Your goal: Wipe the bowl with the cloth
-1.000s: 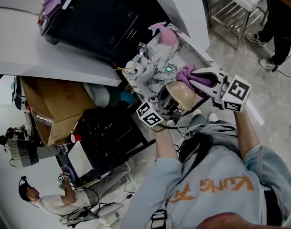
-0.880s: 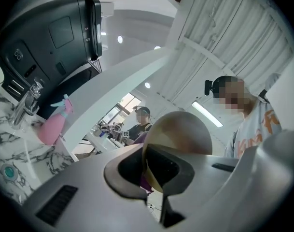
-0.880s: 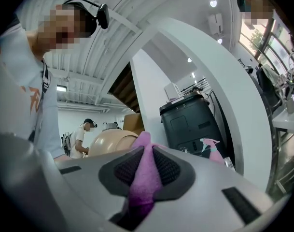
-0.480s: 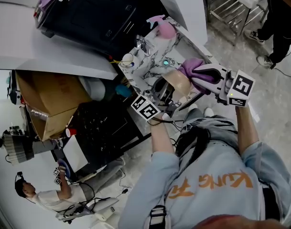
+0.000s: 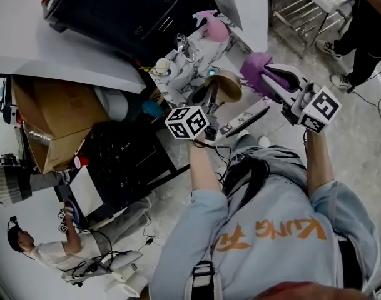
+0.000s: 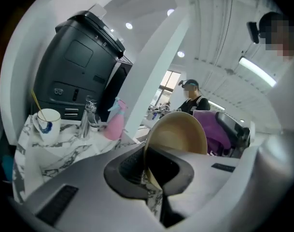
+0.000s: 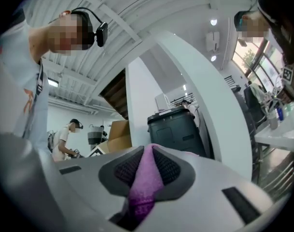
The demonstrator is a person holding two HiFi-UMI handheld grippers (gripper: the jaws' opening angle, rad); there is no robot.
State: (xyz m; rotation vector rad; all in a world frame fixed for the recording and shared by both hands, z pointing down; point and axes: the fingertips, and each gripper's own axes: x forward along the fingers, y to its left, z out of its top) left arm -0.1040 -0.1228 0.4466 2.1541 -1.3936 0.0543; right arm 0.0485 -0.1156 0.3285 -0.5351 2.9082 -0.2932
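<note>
Workshop room, pale tiled floor (image 5: pixel 359 142) underfoot, white ribbed ceiling overhead.

Nearest to me is my left gripper (image 6: pixel 147 174). Its jaws are pressed almost together, pinching the rim of the tan bowl (image 6: pixel 178 132). The bowl is on no surface; it's up in the air, tipped on edge. Which face it turns to the cloth, I cannot tell.

My right gripper (image 7: pixel 147 159) is level with the bowl, on its right. Its jaws are clamped on a fold of the purple cloth (image 7: pixel 143 190). In the head view the cloth bunches out past the jaw tips, just beside the bowl on the right. Touching or a hair apart, I can't tell.

Just past the bowl is a marbled counter (image 5: pixel 177 83). On it, left of the bowl, a chrome faucet (image 6: pixel 87 117) and a pink spray bottle (image 6: pixel 113 124) stand close together. Further left of the bowl sits a white cup (image 6: pixel 46 121) with a thin stick in it.

Behind the counter, beyond and left of the bowl, is a big black machine (image 6: pixel 77 71). In the head view an open cardboard box (image 5: pixel 59 120) sits well left of the bowl. A metal rack (image 5: pixel 303 5) stands well right of the bowl, across the floor.

Farthest out, a person in a dark top (image 6: pixel 191 100) stands behind the bowl. A person in a white shirt (image 5: pixel 49 255) is far off to the bowl's left, at the frame edge.
</note>
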